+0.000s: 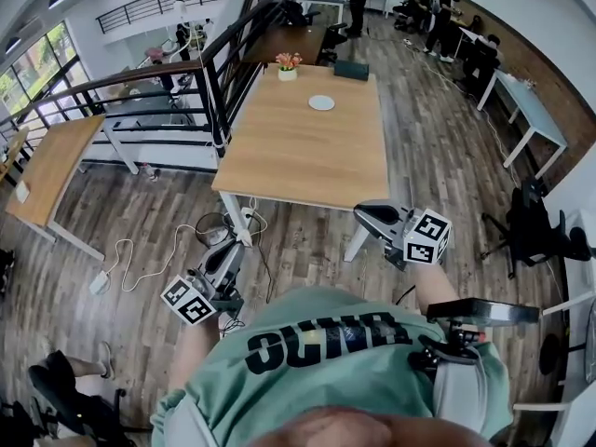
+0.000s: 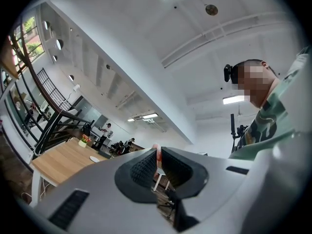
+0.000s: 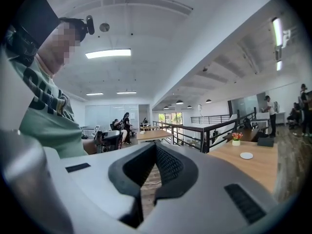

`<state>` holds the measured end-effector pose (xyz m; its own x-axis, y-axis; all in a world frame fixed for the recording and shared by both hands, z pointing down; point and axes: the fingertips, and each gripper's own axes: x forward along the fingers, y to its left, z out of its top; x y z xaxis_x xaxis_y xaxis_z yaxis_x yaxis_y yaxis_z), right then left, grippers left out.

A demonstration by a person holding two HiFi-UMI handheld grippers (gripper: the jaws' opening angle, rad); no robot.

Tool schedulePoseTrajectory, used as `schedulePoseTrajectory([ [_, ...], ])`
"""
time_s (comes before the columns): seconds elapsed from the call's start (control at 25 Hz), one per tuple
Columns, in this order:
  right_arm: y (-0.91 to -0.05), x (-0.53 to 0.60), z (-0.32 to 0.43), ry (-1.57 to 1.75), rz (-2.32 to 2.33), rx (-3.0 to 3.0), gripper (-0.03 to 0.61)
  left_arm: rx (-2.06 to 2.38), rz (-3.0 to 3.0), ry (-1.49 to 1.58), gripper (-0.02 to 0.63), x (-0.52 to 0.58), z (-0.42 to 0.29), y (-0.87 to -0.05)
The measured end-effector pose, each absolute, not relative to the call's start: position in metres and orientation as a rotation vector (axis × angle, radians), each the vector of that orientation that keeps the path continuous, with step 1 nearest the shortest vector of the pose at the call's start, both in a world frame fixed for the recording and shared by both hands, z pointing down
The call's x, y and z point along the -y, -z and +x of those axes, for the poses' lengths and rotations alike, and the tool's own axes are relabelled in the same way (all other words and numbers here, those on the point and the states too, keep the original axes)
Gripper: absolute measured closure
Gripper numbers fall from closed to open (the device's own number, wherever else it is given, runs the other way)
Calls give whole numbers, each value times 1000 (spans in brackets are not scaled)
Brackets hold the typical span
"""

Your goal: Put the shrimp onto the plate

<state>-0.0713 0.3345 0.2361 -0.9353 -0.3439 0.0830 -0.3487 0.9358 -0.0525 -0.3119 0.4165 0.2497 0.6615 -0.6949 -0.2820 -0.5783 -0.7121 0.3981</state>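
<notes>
Two grippers short of the table (image 1: 298,156) in head view: left gripper (image 1: 228,259) and right gripper (image 1: 371,215) off its near edge, plate (image 1: 321,102) on its far half. Left gripper view: nearly closed, clamped on pink shrimp (image 2: 157,152), off the table. Right gripper view: closed tip to tip, empty, table at right.

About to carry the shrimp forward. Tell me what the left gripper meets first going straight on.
Nothing near: the left gripper, shut on the shrimp, aims slightly upward into open room, with the wooden table off to its left. Depth is unclear.
</notes>
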Motion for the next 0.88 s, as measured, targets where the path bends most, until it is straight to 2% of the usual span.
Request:
schedulePoseTrajectory([
  [0.36,-248,-296,-92,-145,418,3022,571,1097,2547,604,583,-391,-324,-263],
  [0.88,-269,-151,-14,-259,210,3122,571,1291,2496,574,583,-286,-224,-251],
])
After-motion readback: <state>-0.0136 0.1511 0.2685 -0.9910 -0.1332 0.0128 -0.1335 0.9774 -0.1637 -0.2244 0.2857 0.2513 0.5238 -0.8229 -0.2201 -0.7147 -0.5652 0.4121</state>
